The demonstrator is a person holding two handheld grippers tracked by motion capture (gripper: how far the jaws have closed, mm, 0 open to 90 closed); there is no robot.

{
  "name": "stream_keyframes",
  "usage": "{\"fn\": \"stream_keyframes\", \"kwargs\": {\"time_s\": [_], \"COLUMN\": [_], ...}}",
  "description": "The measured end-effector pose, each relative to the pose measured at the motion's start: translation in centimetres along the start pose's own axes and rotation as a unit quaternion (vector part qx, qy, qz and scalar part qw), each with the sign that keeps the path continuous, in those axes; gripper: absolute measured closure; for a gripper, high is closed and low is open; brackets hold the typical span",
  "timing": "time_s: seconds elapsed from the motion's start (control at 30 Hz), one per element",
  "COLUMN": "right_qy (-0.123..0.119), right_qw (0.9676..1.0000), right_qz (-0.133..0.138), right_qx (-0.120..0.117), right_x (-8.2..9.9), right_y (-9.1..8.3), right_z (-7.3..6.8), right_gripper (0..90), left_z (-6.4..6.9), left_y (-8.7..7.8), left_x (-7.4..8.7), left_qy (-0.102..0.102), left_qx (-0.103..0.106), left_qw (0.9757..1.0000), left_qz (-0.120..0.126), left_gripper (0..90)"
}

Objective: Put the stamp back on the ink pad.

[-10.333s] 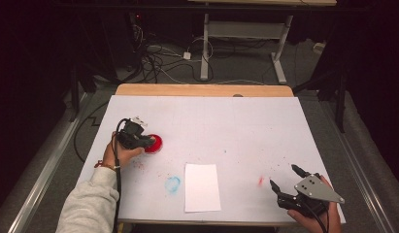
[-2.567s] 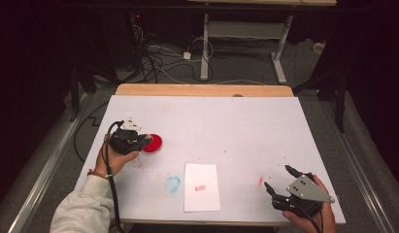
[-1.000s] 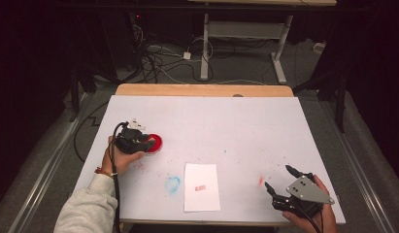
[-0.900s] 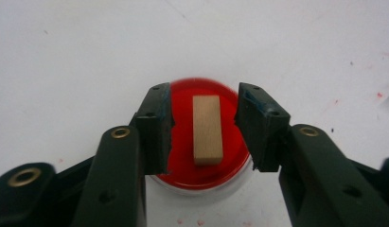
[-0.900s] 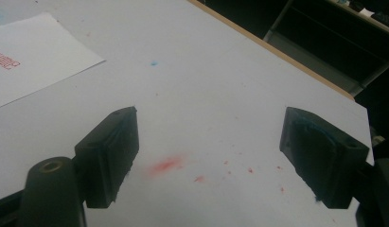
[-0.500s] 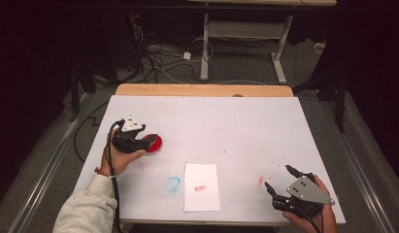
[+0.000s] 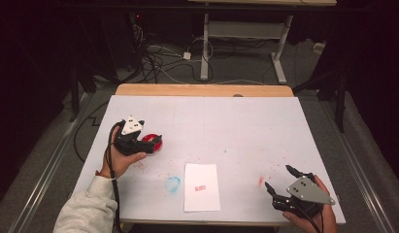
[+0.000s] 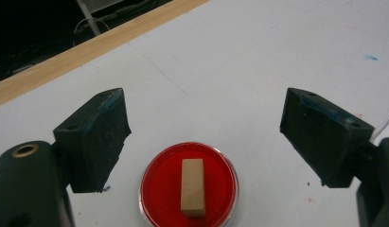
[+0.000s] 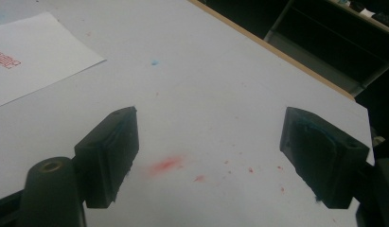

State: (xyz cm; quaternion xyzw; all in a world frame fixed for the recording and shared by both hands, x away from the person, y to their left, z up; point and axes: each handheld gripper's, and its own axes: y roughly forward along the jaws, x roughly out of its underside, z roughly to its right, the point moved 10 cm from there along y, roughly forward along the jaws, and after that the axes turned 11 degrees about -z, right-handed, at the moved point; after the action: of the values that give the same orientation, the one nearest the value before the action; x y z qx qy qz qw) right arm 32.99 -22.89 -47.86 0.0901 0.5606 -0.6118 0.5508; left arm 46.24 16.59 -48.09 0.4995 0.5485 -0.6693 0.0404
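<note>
Stamp block [image 8: 192, 187] lies flat in the middle of the red ink pad [image 8: 156, 189], a round dish with a clear rim, and it sits dead centre between and just below the left tongs [image 8: 204, 137] in the left gripper view. Jaws of the left tongs have just been opening and now stand wide, pads clear of the block on both sides, nothing pinched. Long axis of the block runs straight away from the camera, so the short faces point fore and aft and the long faces look toward the two pads; a re-grip would likely mean coming straight down and closing across the narrow width. In the high view the left tongs [image 7: 153, 141] hover over the ink pad [image 7: 156, 145] at the left of the worktop [image 7: 245, 121]. Left hand is by far the nearer one. Right tongs [image 7: 280, 182] rest near the front right corner, well apart from the pad, jaws spread wide and empty in the right gripper view [image 9: 208, 156]. Paper sheet [image 7: 202, 187] with a small red print [image 7: 201, 188] lies at front centre between the hands. Blue smudge [image 7: 172, 184] just left of the sheet, red smear [image 7: 260, 180] near the right tongs. Nothing stands between the pad and the sheet.
</note>
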Motion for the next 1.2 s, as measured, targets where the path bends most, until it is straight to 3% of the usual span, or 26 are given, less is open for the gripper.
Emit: {"fn": "stream_keyframes", "kwargs": {"time_s": [0.2,0.43,0.93,1.2], "right_qy": [-0.001,0.002,0.002,-0.001], "right_qw": [1.0000,1.0000,1.0000,1.0000], "right_qz": [0.000,0.002,0.003,0.002], "right_qx": [0.000,-0.002,-0.003,-0.003], "right_x": [0.0,0.0,0.0,0.0], "right_y": [0.0,0.0,-0.1,0.0], "right_z": [0.0,-0.1,-0.2,-0.2], "right_gripper": [20.9,21.0,21.0,21.0], "left_z": [0.8,1.7,4.1,4.7], "left_y": [-0.4,-1.1,-3.0,-3.6], "left_x": [-0.4,-0.9,-0.8,-0.2], "left_qy": [0.010,0.033,0.058,0.067], "left_qx": [0.006,-0.011,-0.017,-0.023], "left_qw": [0.9999,0.9992,0.9975,0.9963], "left_qz": [0.011,0.020,0.037,0.050], "left_gripper": [16.1,16.1,16.1,16.1]}}
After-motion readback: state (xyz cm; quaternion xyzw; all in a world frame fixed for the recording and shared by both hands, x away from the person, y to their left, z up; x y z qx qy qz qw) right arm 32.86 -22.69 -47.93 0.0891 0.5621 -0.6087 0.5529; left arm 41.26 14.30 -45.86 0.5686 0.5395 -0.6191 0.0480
